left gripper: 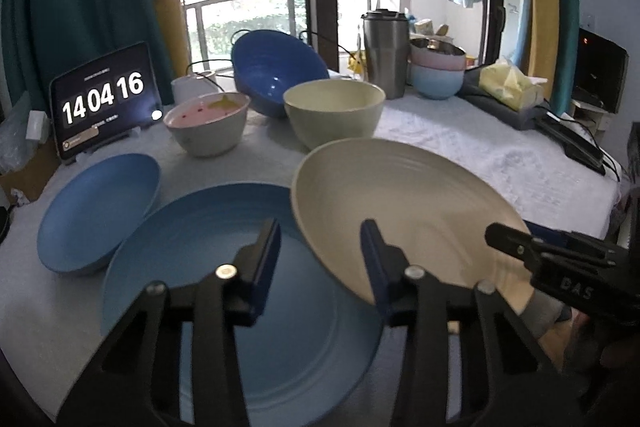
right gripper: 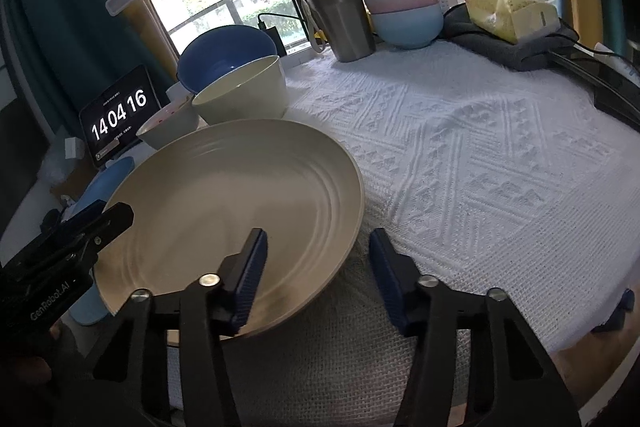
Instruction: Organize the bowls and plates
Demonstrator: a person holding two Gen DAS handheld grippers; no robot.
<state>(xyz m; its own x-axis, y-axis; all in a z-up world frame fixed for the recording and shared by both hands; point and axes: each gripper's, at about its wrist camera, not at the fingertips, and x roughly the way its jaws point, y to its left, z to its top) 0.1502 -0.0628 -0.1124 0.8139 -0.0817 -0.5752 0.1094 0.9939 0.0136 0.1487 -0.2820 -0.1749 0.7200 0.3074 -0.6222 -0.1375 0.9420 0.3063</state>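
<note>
Left gripper point(left gripper: 320, 259) jaws straddle near-left rim of cream ribbed round plate point(left gripper: 400, 207), gap partly narrowed, pads not visibly pressing. Right gripper point(right gripper: 316, 267) likewise straddles rim at plate's 5 o'clock, no clamp seen. Cream plate tilted, overlapping large light-blue round plate point(left gripper: 224, 287); smaller blue plate point(left gripper: 96, 211) at 9 o'clock. Bowls loose at 12 o'clock: speckled pink-lined bowl point(left gripper: 206, 125), dark-blue bowl point(left gripper: 276, 75), pale-green bowl point(left gripper: 334, 111). Judgement: early; plates unstacked, bowls unnested. Plate matte, concentric ridges, clean.
</note>
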